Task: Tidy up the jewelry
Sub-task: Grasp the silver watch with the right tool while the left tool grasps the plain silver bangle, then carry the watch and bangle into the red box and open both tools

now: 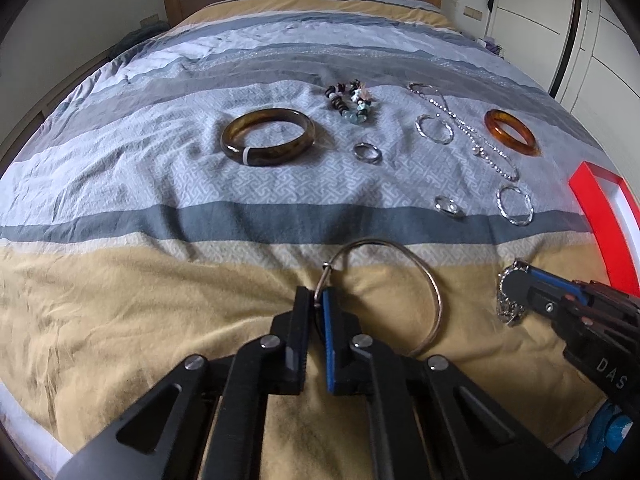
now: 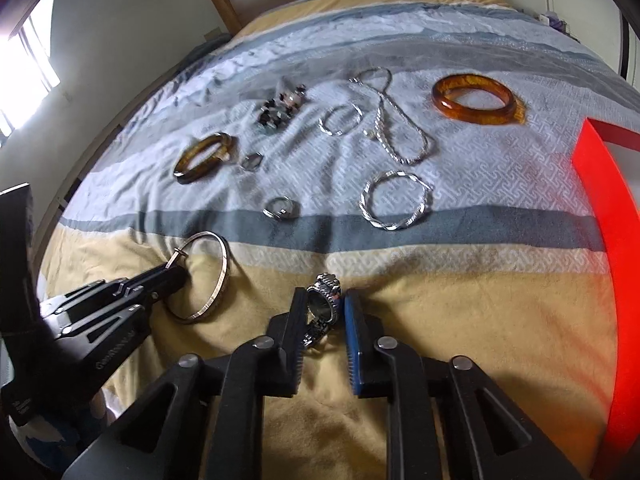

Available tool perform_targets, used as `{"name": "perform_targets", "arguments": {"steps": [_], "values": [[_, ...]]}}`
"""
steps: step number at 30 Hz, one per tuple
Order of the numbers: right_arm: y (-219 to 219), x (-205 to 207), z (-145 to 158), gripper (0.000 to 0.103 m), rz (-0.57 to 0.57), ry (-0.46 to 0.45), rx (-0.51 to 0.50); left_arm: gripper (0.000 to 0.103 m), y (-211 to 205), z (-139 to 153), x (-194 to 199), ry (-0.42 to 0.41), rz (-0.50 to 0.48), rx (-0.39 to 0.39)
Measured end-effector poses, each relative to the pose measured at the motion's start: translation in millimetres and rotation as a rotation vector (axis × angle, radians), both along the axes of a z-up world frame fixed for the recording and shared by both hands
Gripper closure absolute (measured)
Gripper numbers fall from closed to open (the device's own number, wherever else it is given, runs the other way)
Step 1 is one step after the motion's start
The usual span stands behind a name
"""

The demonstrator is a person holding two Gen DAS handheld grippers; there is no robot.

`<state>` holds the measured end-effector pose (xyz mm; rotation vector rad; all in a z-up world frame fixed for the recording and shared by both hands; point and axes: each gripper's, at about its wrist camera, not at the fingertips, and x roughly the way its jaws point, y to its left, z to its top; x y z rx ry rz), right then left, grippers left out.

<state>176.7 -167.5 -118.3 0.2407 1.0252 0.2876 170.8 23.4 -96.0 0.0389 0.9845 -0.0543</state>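
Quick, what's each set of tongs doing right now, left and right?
Left tongs: shut on the thin silver bangle, pinched at its clasp end.
Right tongs: shut on the silver wristwatch, on the bedspread.

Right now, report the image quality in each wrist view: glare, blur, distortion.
Left wrist view: strong fisheye bending, dark corners, sharp jewelry such as the dark bangle. Right wrist view: window blown out at left, far beaded bracelet soft, red box oversaturated.

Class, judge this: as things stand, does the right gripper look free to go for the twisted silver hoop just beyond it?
Probably not yet. The right gripper is shut on a watch, so its jaws are occupied; the path over the bedspread to the twisted silver hoop looks unobstructed.
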Motion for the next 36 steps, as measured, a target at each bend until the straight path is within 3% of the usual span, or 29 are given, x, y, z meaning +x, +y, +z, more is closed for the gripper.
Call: {"name": "perform_targets", "arguments": {"steps": [13,24,30,36], "values": [[1,-17,27,0.094,0.032,-0.062,-0.012,0.098,-8,25,-18,-0.043,-0.02,0.013],[-13,-45,72,0.094,0.013,-0.14,-0.009,0.098,-21,70,-47,-0.111,-0.042,0.02],[-33,-69,101,0.094,-0.025,-0.188,-0.016,0.098,-41,99,-64,-0.15,-0.082,0.007],[-81,-95,122,0.094,-0.107,-0.219,-0.037,0.098,-82,123,-74,-0.177,-0.163,-0.024]]}}
